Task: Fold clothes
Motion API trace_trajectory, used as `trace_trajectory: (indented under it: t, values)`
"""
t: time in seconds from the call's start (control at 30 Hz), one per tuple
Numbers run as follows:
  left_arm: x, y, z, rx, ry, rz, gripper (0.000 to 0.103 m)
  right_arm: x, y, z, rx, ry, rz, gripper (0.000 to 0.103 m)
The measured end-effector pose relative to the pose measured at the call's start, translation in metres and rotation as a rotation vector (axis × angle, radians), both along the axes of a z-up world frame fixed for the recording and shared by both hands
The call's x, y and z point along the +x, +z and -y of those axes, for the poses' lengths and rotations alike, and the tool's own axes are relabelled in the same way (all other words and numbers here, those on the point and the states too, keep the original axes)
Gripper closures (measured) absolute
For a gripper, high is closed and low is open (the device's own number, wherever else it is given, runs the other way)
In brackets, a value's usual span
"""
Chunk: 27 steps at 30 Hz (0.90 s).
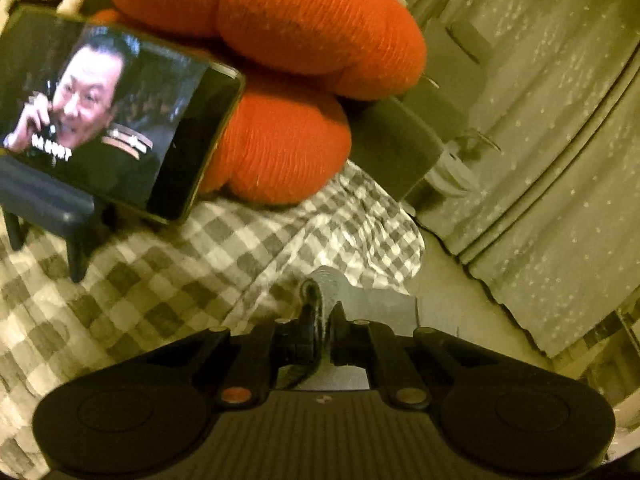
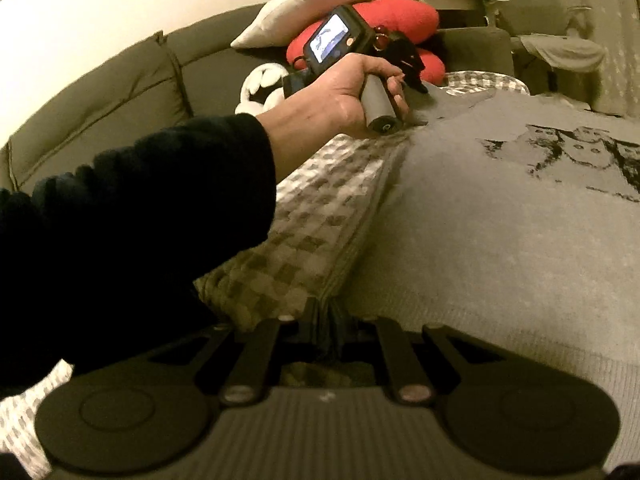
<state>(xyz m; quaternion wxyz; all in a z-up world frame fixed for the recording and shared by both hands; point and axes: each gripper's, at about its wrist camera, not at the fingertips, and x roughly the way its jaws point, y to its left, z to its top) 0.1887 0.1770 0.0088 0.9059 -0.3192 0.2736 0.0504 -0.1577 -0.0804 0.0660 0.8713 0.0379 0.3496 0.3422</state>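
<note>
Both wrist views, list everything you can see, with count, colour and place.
sweater: one, grey with dark print, spread on the checked cover
checked cover: one, grey and white, under the sweater
cushions: orange-red, count unclear, behind the phone
phone: one, dark, screen lit, on a stand
pillow: one, white, on the cushions
sofa: one, dark grey, at the back
curtain: pale, speckled, right
left gripper: shut on sweater
right gripper: shut on sweater
hand: one, holding the left gripper's handle
sleeve: black

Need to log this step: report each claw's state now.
Left claw: shut on the grey sweater edge.
Right claw: shut on the same sweater's side edge.
</note>
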Motion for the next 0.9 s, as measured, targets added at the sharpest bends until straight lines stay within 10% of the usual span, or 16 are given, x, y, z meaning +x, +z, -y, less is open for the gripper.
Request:
trace_trajectory:
  t: [0.9]
  values:
    - [-0.002, 0.037, 0.026, 0.066, -0.027, 0.198, 0.099, -0.009, 0.001, 0.025, 0.063, -0.156, -0.001, 0.095]
